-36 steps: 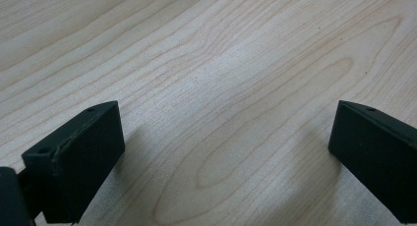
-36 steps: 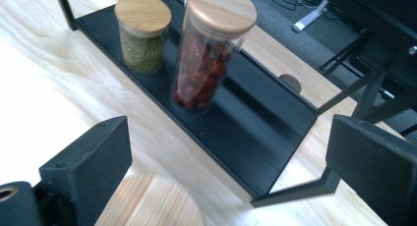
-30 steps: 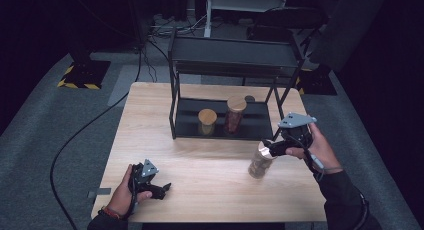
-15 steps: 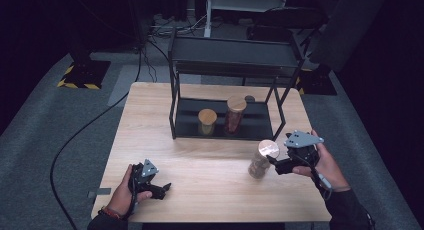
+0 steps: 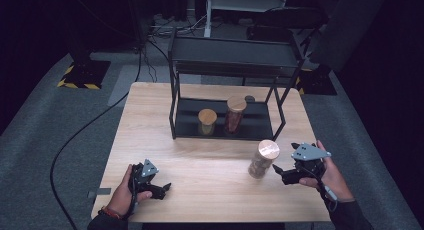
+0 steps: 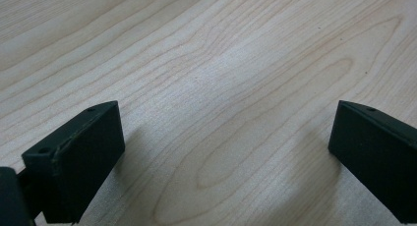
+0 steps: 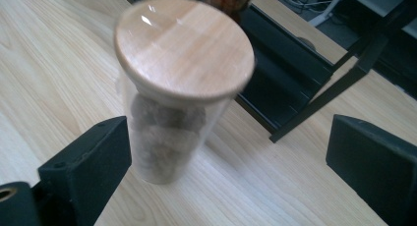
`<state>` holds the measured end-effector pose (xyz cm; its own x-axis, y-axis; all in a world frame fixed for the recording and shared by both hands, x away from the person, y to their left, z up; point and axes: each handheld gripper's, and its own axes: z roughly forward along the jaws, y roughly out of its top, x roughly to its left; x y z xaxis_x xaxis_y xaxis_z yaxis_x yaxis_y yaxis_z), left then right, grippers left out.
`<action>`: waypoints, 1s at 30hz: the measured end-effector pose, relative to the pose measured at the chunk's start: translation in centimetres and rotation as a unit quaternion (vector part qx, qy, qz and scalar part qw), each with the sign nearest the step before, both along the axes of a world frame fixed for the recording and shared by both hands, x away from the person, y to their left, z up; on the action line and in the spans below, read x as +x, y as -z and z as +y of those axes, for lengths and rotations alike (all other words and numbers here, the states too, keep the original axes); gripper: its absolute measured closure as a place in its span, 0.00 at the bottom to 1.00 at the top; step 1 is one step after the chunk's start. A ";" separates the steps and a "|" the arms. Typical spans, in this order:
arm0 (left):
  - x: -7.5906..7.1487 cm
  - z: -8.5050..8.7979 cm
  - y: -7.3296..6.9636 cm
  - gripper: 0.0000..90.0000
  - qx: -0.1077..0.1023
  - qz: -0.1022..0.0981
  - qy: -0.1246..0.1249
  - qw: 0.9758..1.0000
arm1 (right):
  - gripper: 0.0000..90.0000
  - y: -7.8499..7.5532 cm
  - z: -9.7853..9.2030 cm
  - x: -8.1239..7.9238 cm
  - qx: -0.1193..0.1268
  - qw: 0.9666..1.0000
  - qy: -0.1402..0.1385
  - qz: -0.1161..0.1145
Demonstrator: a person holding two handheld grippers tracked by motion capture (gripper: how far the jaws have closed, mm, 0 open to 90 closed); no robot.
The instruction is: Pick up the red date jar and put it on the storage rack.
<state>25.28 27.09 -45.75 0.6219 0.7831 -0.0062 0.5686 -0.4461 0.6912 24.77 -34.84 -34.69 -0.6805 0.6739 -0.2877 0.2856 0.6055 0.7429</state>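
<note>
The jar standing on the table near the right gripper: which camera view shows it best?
The right gripper view: the jar is close and large there, with its wooden lid, clear wall and brown contents, though slightly blurred. The high view shows the same jar small, upright on the table, beside the right gripper. The left gripper view shows bare tabletop.

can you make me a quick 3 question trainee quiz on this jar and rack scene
1. True or false: the right gripper is clamped on the wooden-lidded jar.
2. How many jars stand on the black rack? A) one B) two C) three
3. What lies between the left gripper jaws?

Key:
1. False; its jaws are open, with the jar just off its tips in the high view.
2. B
3. Only bare wooden table.
</note>
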 end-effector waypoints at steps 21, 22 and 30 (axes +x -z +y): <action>0.0 0.0 0.0 0.00 0.000 0.000 0.000 1.000 | 0.04 6.8 -1.8 0.3 -0.009 0.998 0.055 0.012; 0.0 0.0 0.0 0.00 0.000 0.000 0.000 1.000 | 0.04 7.1 -2.0 0.4 -0.009 0.998 0.057 0.013; 0.0 0.0 0.0 0.00 0.000 0.000 0.000 1.000 | 0.04 9.3 -2.9 0.8 0.003 0.996 0.086 0.032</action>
